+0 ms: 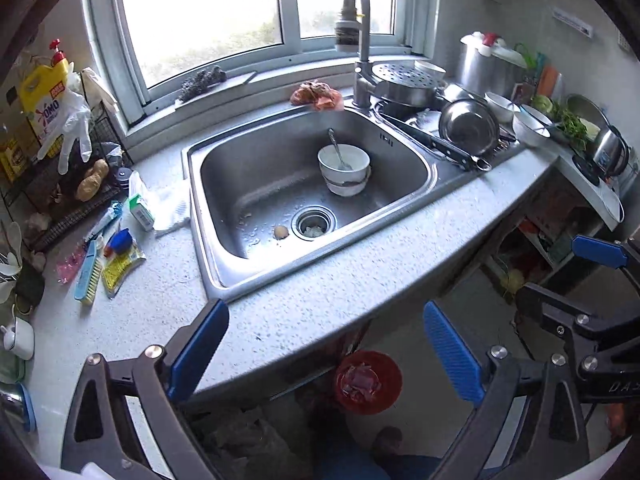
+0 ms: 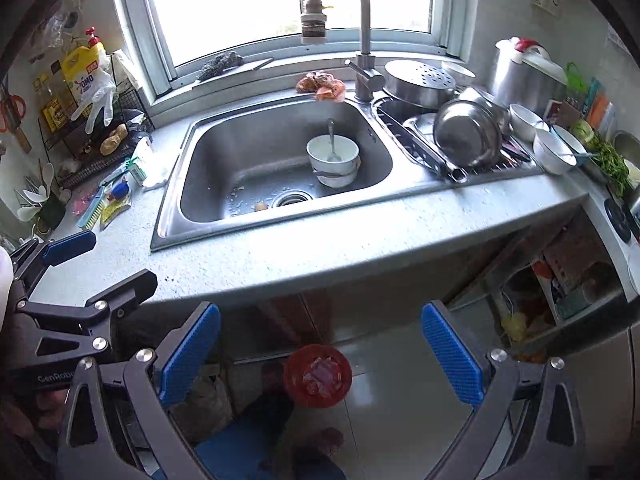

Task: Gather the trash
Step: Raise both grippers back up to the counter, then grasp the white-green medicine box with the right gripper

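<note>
Food scraps lie in the steel sink (image 1: 404,204): a small brown-yellow piece (image 1: 281,232) beside the drain (image 1: 314,222), and crumbs to its left (image 1: 245,219). The piece also shows in the right wrist view (image 2: 261,206). A red bin (image 1: 368,382) with scraps in it stands on the floor below the counter; it also shows in the right wrist view (image 2: 318,376). My left gripper (image 1: 326,354) is open and empty above the counter's front edge. My right gripper (image 2: 320,354) is open and empty, over the floor in front of the counter. Each gripper shows at the edge of the other's view.
Stacked white bowls with a spoon (image 1: 344,170) sit in the sink. An orange-brown rag (image 1: 318,96) lies by the tap (image 1: 360,40). Pots and pans fill the drying rack (image 1: 460,128) at the right. Brushes, packets and a wire rack (image 1: 72,184) crowd the counter's left.
</note>
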A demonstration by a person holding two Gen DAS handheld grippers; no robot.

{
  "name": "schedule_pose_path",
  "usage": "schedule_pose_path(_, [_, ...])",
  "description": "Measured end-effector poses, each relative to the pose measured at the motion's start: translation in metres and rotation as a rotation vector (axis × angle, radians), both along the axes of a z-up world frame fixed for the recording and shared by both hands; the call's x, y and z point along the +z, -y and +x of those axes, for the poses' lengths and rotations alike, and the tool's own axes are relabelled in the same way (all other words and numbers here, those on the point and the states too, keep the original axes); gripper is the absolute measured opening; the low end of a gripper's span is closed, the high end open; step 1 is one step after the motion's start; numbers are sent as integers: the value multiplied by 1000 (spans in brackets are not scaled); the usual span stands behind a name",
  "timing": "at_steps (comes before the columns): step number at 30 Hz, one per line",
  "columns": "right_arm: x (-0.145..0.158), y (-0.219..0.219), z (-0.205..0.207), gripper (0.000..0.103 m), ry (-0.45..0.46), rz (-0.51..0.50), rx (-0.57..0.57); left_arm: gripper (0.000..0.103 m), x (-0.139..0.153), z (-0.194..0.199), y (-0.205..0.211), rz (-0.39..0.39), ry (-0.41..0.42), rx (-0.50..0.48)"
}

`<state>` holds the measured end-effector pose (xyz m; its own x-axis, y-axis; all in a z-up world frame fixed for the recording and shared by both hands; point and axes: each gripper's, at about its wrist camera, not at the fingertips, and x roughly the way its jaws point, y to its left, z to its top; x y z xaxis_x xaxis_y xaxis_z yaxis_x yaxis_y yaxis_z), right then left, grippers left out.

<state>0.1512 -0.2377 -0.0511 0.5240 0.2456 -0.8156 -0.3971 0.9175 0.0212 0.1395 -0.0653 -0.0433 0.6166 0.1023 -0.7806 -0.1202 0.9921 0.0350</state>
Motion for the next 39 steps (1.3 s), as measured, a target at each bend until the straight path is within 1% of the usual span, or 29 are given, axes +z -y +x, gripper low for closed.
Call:
schedule_pose_path(2, [6, -20, 11, 101, 13, 5, 31, 103, 6, 9, -19, 3, 13, 25])
schedule_pose_path(7, [19, -74, 42, 101, 34, 13, 117, 103, 21, 27, -76, -4, 45, 108])
schedule_pose_path(11, [27, -125, 63, 101, 58, 2, 205, 103, 32, 38, -130, -7, 46, 179])
schedule_pose_path(15, [31, -174, 80, 101, 63, 3, 289, 103, 42, 42, -184, -3, 66, 260])
schedule_pose_path(20, [25, -238, 98, 101, 37, 4, 381, 103, 42, 47, -248, 28, 40, 343])
schedule_pose_path(24, [16, -289, 109, 101, 22, -18, 451, 103, 31, 47, -295, 1, 6, 403])
schedule_pose_path(27, [4, -322, 118, 101, -17, -39, 498, 103, 19, 49, -324, -19, -25, 440])
schedule_pose_path(32, [-19, -363, 132, 101, -78, -91, 555, 103, -6, 56, -368, -70, -80, 487])
schedule_pose_path(35, [-33, -383, 140, 101, -105, -125, 571, 103, -25, 62, -389, -109, -125, 504])
schedule_pose_path(39, [-52, -408, 152, 101, -172, -157, 592, 103, -48, 71, -412, -152, -173, 528])
